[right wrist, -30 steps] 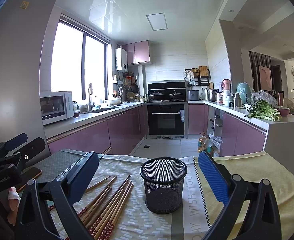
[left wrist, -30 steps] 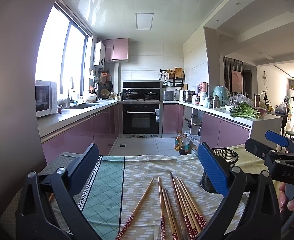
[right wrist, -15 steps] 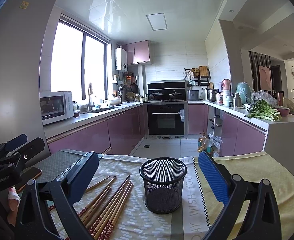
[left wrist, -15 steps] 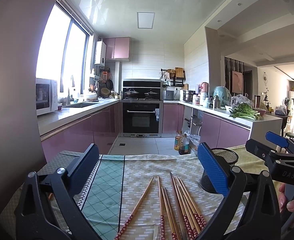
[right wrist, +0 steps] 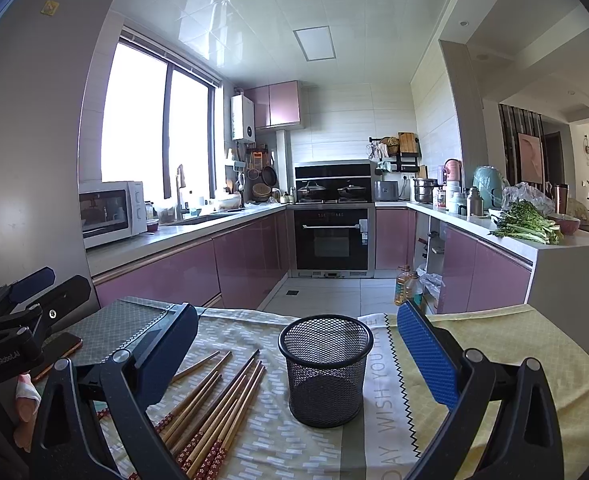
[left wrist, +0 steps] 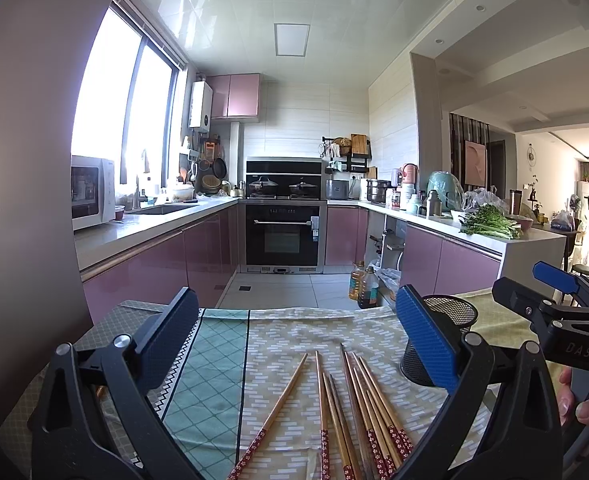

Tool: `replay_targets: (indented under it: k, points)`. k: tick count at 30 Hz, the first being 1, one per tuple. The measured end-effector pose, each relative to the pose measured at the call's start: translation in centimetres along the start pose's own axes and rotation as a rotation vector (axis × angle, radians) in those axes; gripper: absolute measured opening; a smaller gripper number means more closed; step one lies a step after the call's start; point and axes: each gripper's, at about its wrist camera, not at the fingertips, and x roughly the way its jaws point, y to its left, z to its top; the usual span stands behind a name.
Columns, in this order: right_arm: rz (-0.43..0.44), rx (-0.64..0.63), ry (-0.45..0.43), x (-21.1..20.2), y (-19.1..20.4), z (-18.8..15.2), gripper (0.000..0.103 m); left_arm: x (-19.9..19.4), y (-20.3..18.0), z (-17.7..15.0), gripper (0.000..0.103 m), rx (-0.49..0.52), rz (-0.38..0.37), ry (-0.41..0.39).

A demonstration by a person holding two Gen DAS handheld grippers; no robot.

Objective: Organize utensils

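Several wooden chopsticks (left wrist: 350,404) with red patterned ends lie fanned on the patterned tablecloth, straight ahead of my left gripper (left wrist: 294,340), which is open and empty above them. The right wrist view shows the same chopsticks (right wrist: 218,404) left of a black mesh holder (right wrist: 325,368), which stands upright and empty. My right gripper (right wrist: 294,344) is open around the space in front of the holder, not touching it. In the left wrist view the holder (left wrist: 454,316) sits partly hidden behind the right finger.
A phone (right wrist: 60,350) lies on the cloth at the left, near the other gripper's body (right wrist: 10,336). The table's far edge (left wrist: 294,310) drops to the kitchen floor. A person's fingers (left wrist: 586,406) hold the right gripper at the right edge.
The left wrist view has drifted very slightly; chopsticks, holder and both open grippers stay as they were.
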Motion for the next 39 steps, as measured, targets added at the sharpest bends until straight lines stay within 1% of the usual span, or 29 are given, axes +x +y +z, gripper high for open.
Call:
replay_targets:
  k: [39]
  points:
    - [0.008,-0.005,-0.006,0.02,0.05,0.21,0.097,0.09,-0.22,-0.16,0.097,0.000,0.001,0.004]
